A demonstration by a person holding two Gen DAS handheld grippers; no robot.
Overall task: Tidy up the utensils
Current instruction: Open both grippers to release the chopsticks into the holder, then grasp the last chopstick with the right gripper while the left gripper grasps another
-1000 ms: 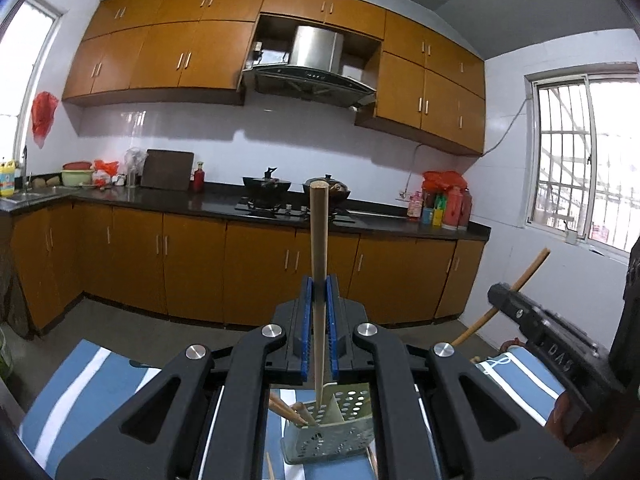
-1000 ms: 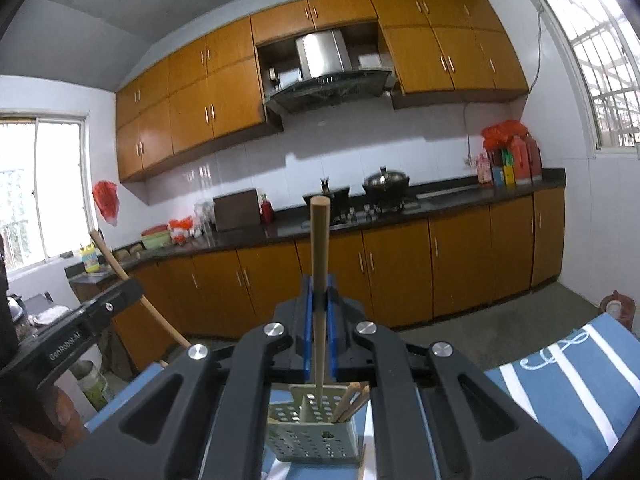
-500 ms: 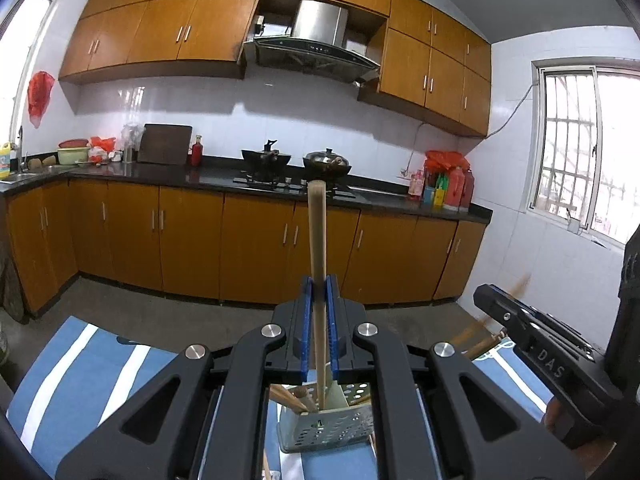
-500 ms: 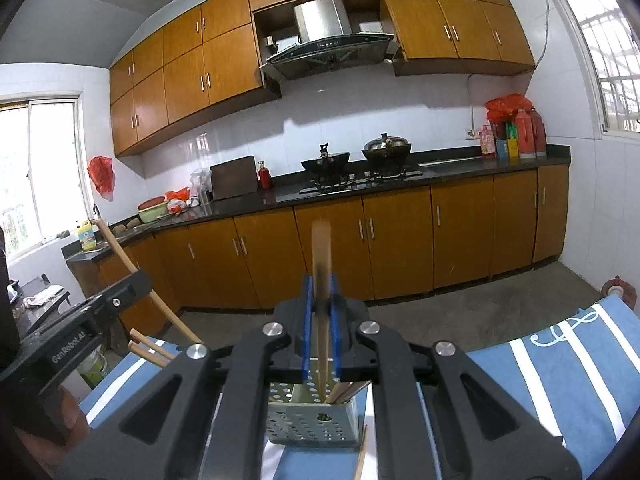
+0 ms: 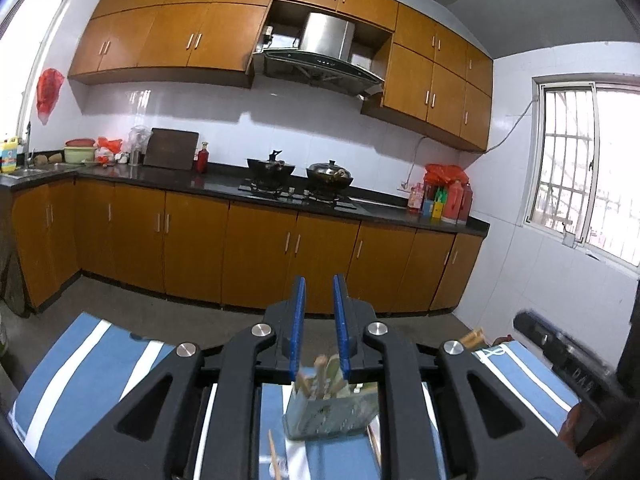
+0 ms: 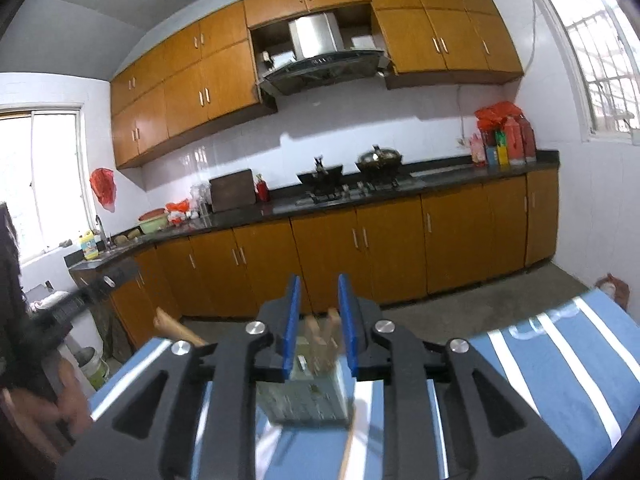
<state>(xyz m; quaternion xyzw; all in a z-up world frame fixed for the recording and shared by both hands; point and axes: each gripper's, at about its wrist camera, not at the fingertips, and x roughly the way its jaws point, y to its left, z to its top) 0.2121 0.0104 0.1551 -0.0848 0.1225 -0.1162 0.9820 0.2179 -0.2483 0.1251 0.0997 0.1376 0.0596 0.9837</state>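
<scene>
in the left wrist view, the left hand-held gripper [image 5: 319,320] has its blue-padded fingers [image 5: 298,332] parted with a clear gap between them, and nothing sits in that gap. just below and beyond the fingertips, a pale perforated utensil holder [image 5: 330,414] stands on the table, which is covered with a blue and white striped cloth [image 5: 80,364]. several wooden utensil handles [image 5: 316,374] stick up out of the holder, leaning a little; they are blurred. a thin wooden stick [image 5: 275,454] lies on the cloth just in front of the holder on its left side. at the right edge the right hand-held gripper [image 5: 568,356] appears as a dark blurred body, and wooden ends [image 5: 472,338] show just beside it. behind, a kitchen counter [image 5: 224,188] carries two woks on the stove [image 5: 300,170].

in the right wrist view, the right hand-held gripper [image 6: 319,320] also has its blue fingers [image 6: 291,328] held apart, with nothing between them. the utensil holder [image 6: 304,400] stands on the striped cloth [image 6: 540,360] just under the fingertips, blurred, with wooden handles [image 6: 324,332] rising from it between the two pads. a thin stick [image 6: 347,446] lies on the cloth right in front of the holder. on the left, the left hand-held gripper [image 6: 60,312] shows as a dark blurred shape, and a wooden handle [image 6: 176,330] points out near it over the table edge. whether that handle is held cannot be told.
</scene>
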